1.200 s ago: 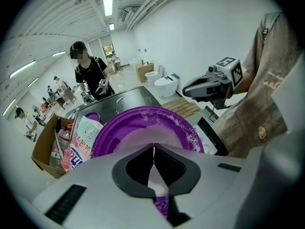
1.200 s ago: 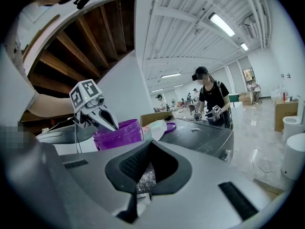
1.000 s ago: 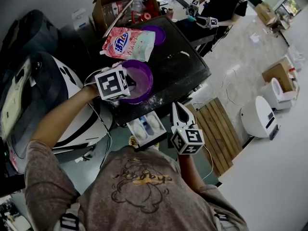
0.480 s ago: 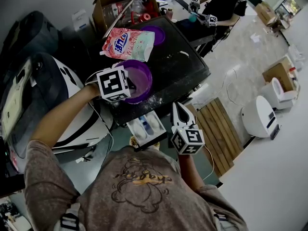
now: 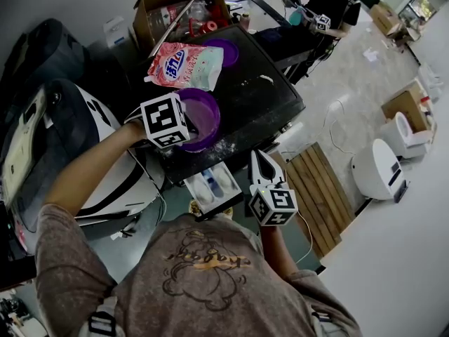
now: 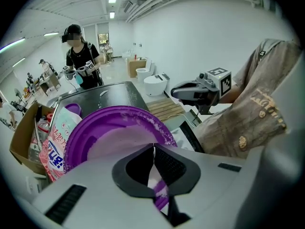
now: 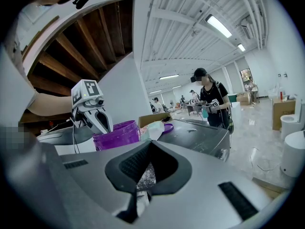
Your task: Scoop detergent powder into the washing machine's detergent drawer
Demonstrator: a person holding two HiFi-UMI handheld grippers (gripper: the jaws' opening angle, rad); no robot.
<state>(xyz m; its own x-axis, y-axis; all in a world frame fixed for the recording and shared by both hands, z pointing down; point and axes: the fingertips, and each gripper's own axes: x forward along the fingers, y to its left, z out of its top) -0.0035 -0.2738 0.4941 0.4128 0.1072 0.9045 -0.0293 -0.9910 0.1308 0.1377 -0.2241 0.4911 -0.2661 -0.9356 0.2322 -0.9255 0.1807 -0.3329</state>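
A purple bowl (image 5: 202,115) of white powder stands on the dark washing machine top (image 5: 261,93). My left gripper (image 5: 186,123) is shut on its near rim; in the left gripper view the rim of the purple bowl (image 6: 119,128) runs between the closed jaws of that gripper (image 6: 153,149). The detergent drawer (image 5: 213,183) is pulled out below the top's front edge, with white compartments showing. My right gripper (image 5: 258,157) hovers just right of the drawer, pointing away from me. The right gripper (image 7: 148,149) is shut on a small powder-dusted scoop (image 7: 144,174).
A pink and white detergent bag (image 5: 186,63) lies behind the bowl, with a purple lid (image 5: 225,50) and an open cardboard box (image 5: 181,7) beyond. A person with grippers (image 5: 317,5) stands at the far end. A wooden pallet (image 5: 317,195) lies on the floor at right.
My left gripper and the bowl have shifted very slightly. The right gripper has stayed in place. The person in the background has moved their grippers to the right.
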